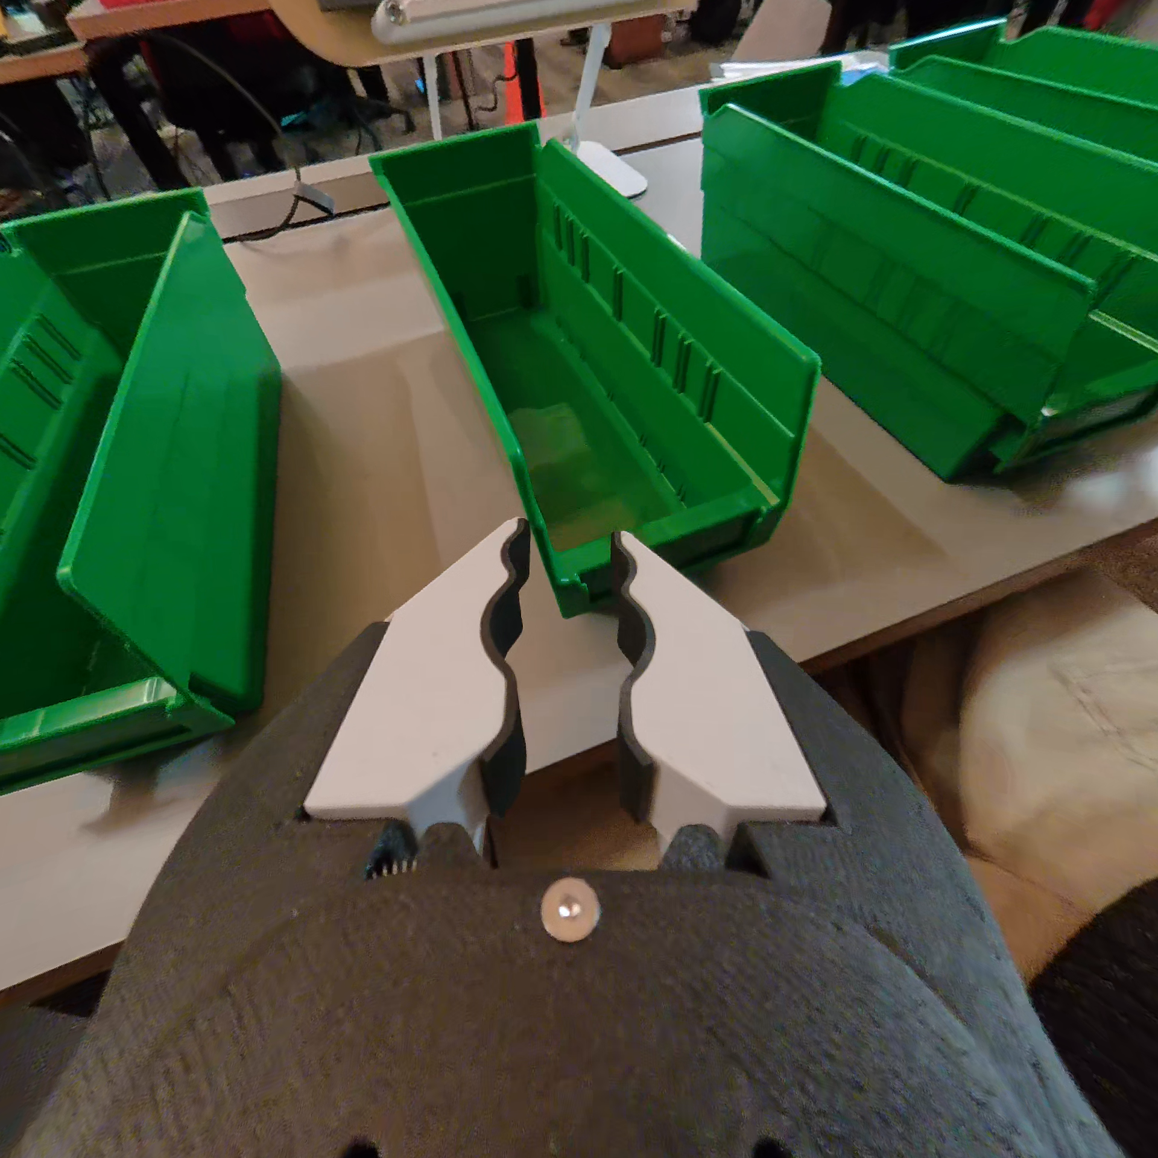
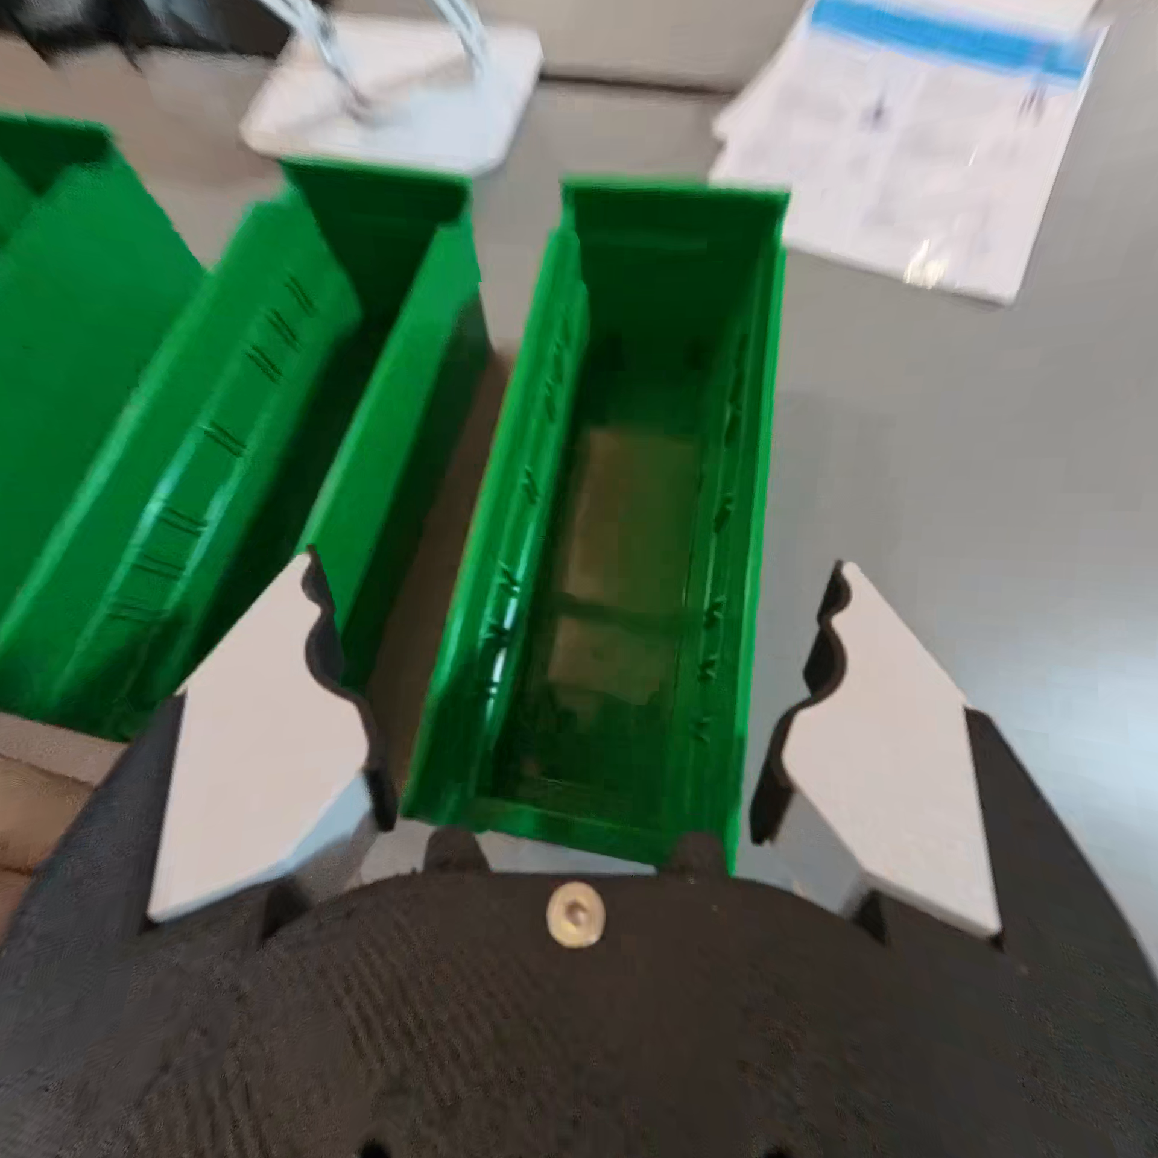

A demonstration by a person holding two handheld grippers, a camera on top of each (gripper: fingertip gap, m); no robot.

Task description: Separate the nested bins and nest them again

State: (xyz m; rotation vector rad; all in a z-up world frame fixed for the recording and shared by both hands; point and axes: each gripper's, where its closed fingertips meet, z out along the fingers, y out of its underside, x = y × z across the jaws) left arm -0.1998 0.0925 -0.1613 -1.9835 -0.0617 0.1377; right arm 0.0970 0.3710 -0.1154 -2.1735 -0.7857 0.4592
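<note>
In the left wrist view, the left gripper [image 1: 570,539] is hovering over the near edge of a pale grey table [image 1: 351,451], its two grey fingers parted by a narrow gap and gripping nothing. Their tips are sitting just at the near left corner of a long green bin [image 1: 601,376], which is standing alone and upright on the tabletop, its low front lip facing the camera. To the left, well apart from it, another green bin [image 1: 169,451] is standing at the frame's edge. To the right, several more green bins [image 1: 927,294] are lying side by side, apparently nested. Beyond them, a white lamp base [image 1: 611,166] is resting on the table near its far edge.

In the right wrist view, which is blurred, the right gripper [image 2: 576,601] is held wide apart above a narrow green bin [image 2: 633,501], with one finger showing on each side of the bin's near end and neither visibly touching it. Just beside it to the left, a second green bin [image 2: 263,451] is standing parallel, a strip of table showing between them. Farther back, the lamp base [image 2: 401,100] is sitting behind the bins, and a stack of white papers [image 2: 902,150] is lying on the table to the far right.
</note>
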